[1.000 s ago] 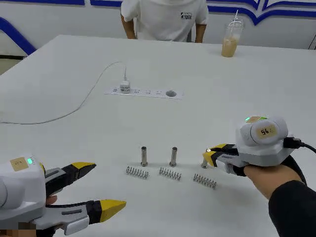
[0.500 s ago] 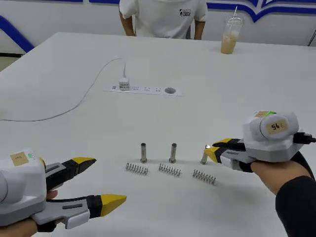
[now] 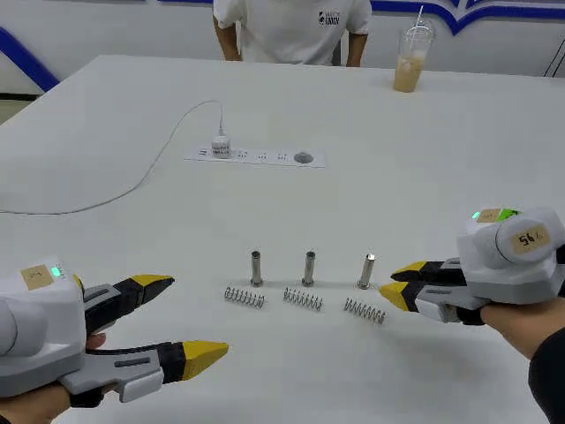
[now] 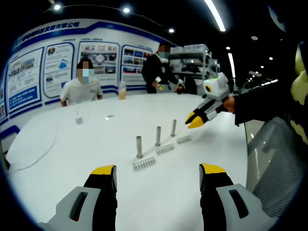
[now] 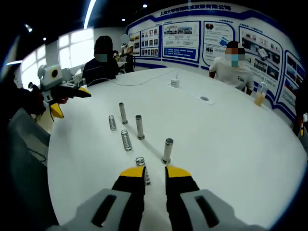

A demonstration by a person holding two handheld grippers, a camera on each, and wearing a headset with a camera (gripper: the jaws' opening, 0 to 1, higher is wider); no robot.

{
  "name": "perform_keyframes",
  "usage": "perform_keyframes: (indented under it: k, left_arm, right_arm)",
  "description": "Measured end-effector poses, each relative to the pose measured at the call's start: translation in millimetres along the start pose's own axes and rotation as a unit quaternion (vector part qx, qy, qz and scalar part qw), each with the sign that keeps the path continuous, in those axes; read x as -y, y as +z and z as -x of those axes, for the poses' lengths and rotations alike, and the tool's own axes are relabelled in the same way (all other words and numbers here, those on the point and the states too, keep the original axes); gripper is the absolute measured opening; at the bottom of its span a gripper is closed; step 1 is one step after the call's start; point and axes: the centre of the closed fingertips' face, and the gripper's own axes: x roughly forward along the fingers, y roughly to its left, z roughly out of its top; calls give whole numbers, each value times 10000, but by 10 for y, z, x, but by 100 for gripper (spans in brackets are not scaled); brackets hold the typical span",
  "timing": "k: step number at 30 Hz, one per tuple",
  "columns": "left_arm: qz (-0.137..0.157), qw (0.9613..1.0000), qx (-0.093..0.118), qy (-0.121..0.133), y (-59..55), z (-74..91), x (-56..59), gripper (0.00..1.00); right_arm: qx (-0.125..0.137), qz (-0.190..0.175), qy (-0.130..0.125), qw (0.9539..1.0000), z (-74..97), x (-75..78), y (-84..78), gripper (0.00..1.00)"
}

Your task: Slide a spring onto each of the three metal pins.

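Three short metal pins stand upright in a row on the white table: left pin [image 3: 256,268], middle pin [image 3: 309,268], right pin [image 3: 367,270]. A spring lies flat in front of each: left spring [image 3: 244,297], middle spring [image 3: 303,299], right spring [image 3: 365,311]. My right gripper [image 3: 397,283] hovers just right of the right pin and spring, open a little and holding nothing. In the right gripper view the right spring [image 5: 142,168] lies just ahead of its jaws. My left gripper [image 3: 181,318] is wide open at the near left, well short of the left spring [image 4: 144,163].
A white power strip [image 3: 256,160] with a plugged-in cable lies beyond the pins. An iced drink cup [image 3: 410,64] stands at the far right of the table. A person in a white shirt [image 3: 291,26] sits at the far edge.
My right gripper has drawn back to the right from the right pin, which now stands free, and its jaws have parted slightly. The left gripper has stayed about where it was.
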Motion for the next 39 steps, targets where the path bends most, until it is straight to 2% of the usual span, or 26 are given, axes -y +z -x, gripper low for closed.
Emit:
perform_keyframes:
  k: [7, 15, 31, 39]
  left_arm:
    - [-26, 10000, -18, -17, 16, -11, 0, 71]
    - [-54, 10000, -43, -65, 22, -32, 15, 71]
    - [-123, 9996, -99, -229, 23, -91, 73, 69]
    - [-317, 9978, -204, -547, 10, -198, 231, 66]
  right_arm:
    - [-233, 207, 289, 9991, -97, -119, -149, 17]
    - [-444, 467, 410, 9971, -214, -176, -251, 16]
    - [-475, 478, 461, 9967, -249, -176, -299, 12]
    - [-405, 429, 519, 9969, -126, -237, -202, 11]
